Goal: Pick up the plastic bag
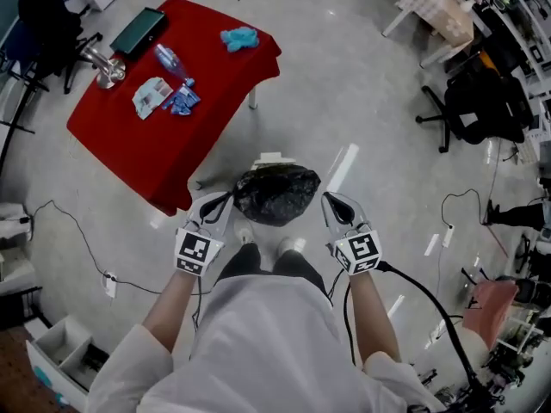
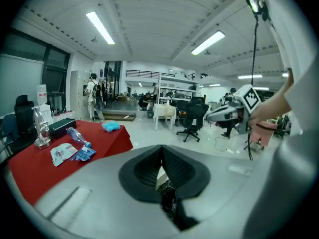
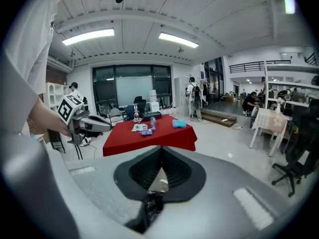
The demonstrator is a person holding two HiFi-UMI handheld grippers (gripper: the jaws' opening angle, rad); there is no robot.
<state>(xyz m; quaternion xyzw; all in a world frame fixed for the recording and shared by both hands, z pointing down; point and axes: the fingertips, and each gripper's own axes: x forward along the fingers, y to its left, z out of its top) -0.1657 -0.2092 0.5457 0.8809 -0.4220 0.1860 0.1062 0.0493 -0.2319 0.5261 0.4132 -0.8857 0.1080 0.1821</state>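
Observation:
A full black plastic bag [image 1: 277,194] hangs in front of the person's feet, stretched between both grippers. My left gripper [image 1: 225,201] is shut on the bag's left edge, and a strip of black plastic [image 2: 168,199] shows pinched between its jaws. On the bag's right edge my right gripper [image 1: 332,201] is shut too, with crumpled black plastic [image 3: 152,206] caught in its jaws. In the left gripper view the right gripper [image 2: 234,111] shows held in a hand. The left gripper [image 3: 82,121] appears in the right gripper view.
A table with a red cloth [image 1: 164,136] stands at the upper left, carrying a bottle [image 1: 170,59], a blue cloth [image 1: 239,38], packets and a black box [image 1: 139,31]. A white object [image 1: 271,158] peeks from behind the bag. Cables [image 1: 73,222] cross the floor; an office chair [image 1: 473,106] stands at the right.

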